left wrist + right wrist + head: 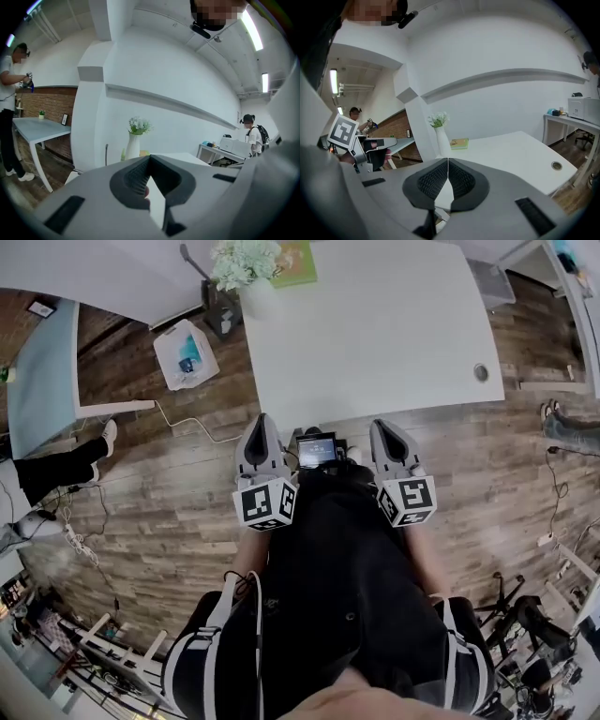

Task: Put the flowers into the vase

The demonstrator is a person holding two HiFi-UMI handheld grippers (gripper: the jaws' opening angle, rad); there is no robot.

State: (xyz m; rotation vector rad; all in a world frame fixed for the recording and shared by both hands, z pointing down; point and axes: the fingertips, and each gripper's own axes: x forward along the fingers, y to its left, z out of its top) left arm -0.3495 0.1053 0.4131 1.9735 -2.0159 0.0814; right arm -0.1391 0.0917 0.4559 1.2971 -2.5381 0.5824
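From the head view, the person is holding the left gripper [261, 420] and the right gripper [385, 426] side by side above the wooden floor [159, 521], just short of the white table [375, 324]. The flowers [244, 259] are standing in the white vase [260, 298] at the table's far left corner, beside a green book [295, 263]. In the left gripper view, its jaws are pressing together, empty, with the vase well beyond them. In the right gripper view, those jaws are meeting too, holding nothing.

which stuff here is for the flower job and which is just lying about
For the job: flowers, white vase holding them, white table, left gripper and right gripper, both shut and empty.
Lying about: green book beside the vase, white bag on the floor, cable.
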